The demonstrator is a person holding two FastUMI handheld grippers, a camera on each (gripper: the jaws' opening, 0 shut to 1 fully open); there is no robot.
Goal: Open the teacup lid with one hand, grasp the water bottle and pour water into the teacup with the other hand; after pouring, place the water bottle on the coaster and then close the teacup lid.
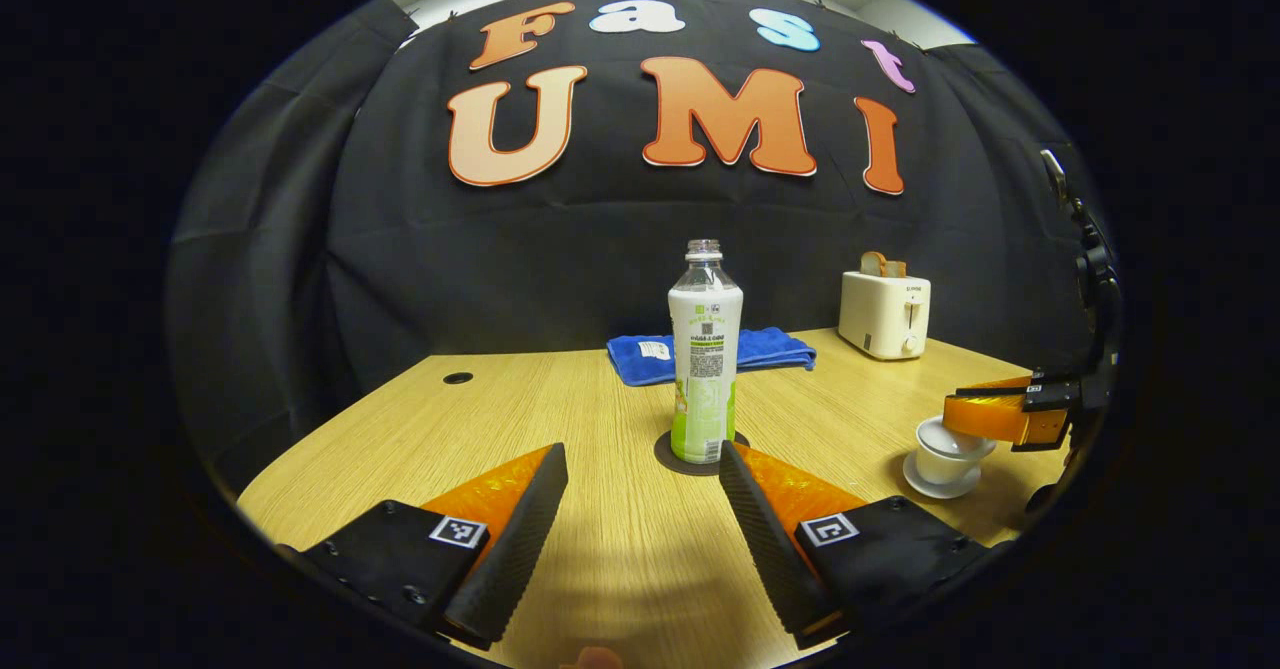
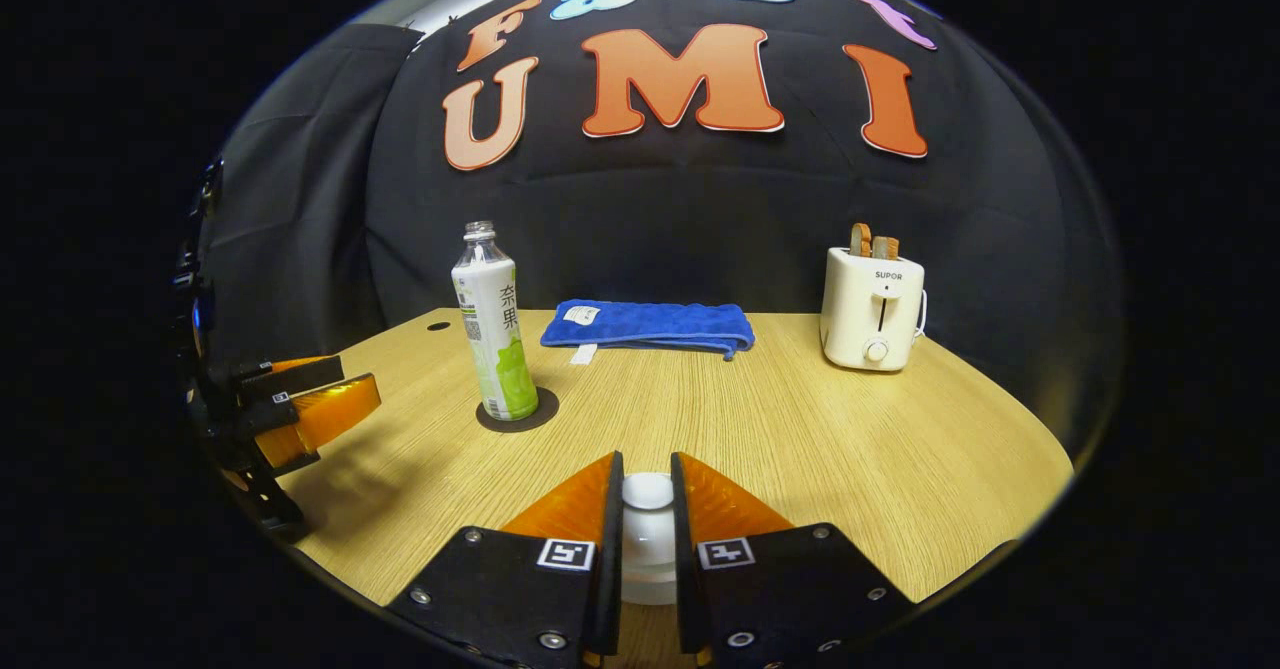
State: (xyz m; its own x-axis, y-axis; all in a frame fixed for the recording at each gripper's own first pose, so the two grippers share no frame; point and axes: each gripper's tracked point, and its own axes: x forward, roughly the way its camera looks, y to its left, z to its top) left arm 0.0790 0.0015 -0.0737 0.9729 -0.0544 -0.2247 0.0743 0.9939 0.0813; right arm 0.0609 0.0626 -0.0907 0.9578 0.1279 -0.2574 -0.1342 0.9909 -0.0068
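Bottles: one water bottle point(image 1: 705, 349) stood straight up on one round dark coaster point(image 1: 668, 454). Its cap was off.
Where the bottle was: near the middle of the wooden table point(image 1: 600, 549), in front of the blue towel.
Teacups: one white teacup point(image 1: 942, 459) sat on a white saucer point(image 1: 938, 489), well to the right of the bottle in the left gripper view.
Lids: one white lid point(image 2: 648, 491) with a round knob was on the teacup, seen up close in the right gripper view.
Grippers: two.
Left gripper point(image 1: 640, 469): its two fingers were spread wide with nothing between them. It pointed at the bottle, with one fingertip just beside the coaster.
Right gripper point(image 2: 647, 477): its two fingers were close together, one on each side of the lid's knob. They looked to be pinching it.
Right gripper from afar: in the left gripper view it sat over the teacup.
Towels: one folded blue towel point(image 2: 650, 324) lay at the back of the table.
Toasters: one white toaster point(image 2: 872, 309) stood at the back right, with two slices of bread point(image 2: 872, 241) poking out of the top.
Holes: one small dark hole point(image 1: 458, 377) was in the table top, at the back left.
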